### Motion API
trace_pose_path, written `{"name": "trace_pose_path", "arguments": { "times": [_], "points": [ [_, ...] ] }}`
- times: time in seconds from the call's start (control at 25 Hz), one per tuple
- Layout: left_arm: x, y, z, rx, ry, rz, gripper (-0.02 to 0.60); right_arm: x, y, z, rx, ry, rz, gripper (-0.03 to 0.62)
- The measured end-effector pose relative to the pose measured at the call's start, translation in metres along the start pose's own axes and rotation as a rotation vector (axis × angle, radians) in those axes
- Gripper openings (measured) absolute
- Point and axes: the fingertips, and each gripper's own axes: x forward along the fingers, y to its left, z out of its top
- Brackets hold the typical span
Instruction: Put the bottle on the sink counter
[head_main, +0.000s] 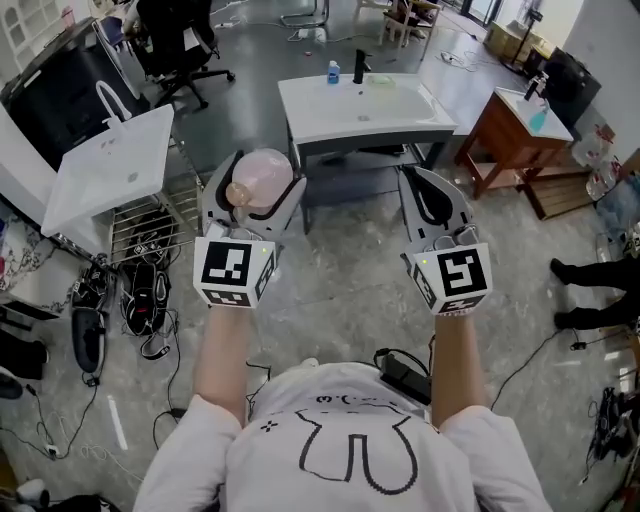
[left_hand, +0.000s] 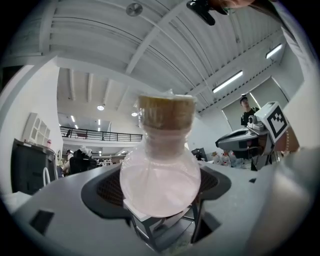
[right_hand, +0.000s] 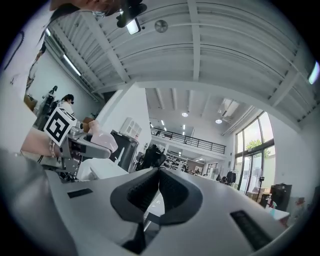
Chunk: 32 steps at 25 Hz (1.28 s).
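Grey mottled floor of an open workshop, head view; white sink counter (head_main: 365, 105), smooth and rectangular, black tap (head_main: 360, 65) and small blue bottle (head_main: 333, 72) at its back edge, both too small for detail.

Bottle (head_main: 265, 175): round-bellied, translucent pink, filmy wrapped surface, clamped between the ribbed dark pads of the left gripper (head_main: 250, 195), in the air and well apart from the counter. Its base is hidden behind the jaws in the left gripper view, which alone shows the tan cork-like stopper (left_hand: 166, 112) clearly.

Right gripper (right_hand: 159, 172): pads pressed together, nothing between; counter out of its view
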Motion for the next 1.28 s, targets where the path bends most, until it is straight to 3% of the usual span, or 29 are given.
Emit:
{"name": "trace_pose_path", "arguments": {
  "times": [0.4,0.72,1.28],
  "points": [
    [0.028,0.021,-0.016,-0.004,0.008,-0.024,0.402,0.030,-0.001,-0.019,0.039,0.016,-0.010,0.029],
    [0.078,0.052,-0.036,-0.027,0.015,0.003,0.402,0.088,-0.024,-0.045,0.061,0.016,0.019,0.029],
    [0.238,0.085,-0.071,-0.005,0.053,0.045,0.402,0.220,-0.130,-0.107,0.097,-0.008,0.080,0.029]
  ]
}}
